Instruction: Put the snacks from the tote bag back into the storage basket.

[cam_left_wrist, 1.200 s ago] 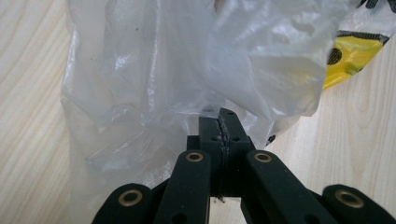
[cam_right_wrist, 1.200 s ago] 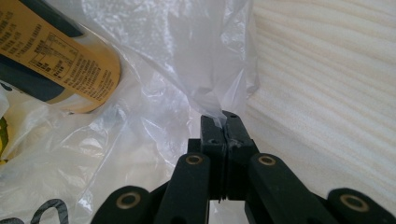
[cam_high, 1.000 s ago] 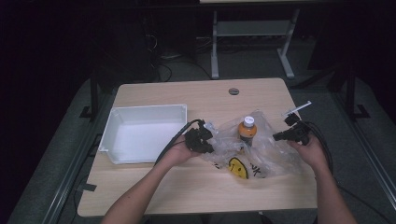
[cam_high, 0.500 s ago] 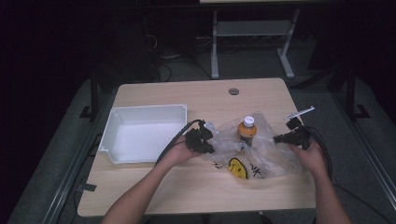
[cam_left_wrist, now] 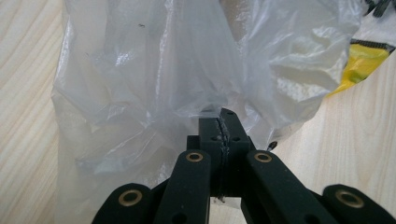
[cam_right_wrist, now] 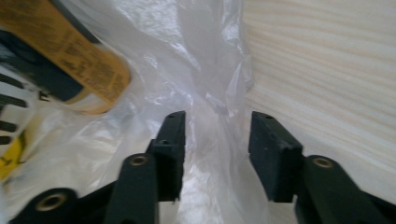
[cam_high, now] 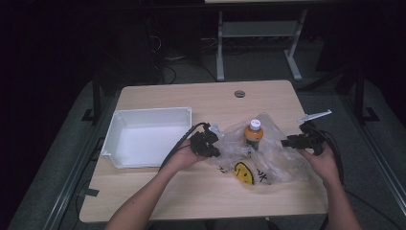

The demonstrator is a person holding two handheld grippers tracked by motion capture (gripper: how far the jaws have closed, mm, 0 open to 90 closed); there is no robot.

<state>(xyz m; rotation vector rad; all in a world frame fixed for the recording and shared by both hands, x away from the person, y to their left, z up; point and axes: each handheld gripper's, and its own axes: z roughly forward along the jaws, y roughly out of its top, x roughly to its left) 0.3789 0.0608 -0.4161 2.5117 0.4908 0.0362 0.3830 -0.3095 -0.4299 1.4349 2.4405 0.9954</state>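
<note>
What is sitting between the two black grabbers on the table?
In the high view, an orange bottle stands in the clear plastic bag between the left gripper and right gripper.

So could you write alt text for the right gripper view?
Two black jaws of the right gripper, which have just been opening, stand apart around a fold of the clear plastic bag on a wooden table. An orange-labelled bottle lies inside the bag at upper left.

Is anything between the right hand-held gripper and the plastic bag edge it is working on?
Nothing visible. The right hand-held gripper has just been opening, and a fold of the clear plastic bag lies directly between its jaws, pads not pressing it. The left hand-held gripper is shut on the bag's other side.
</note>
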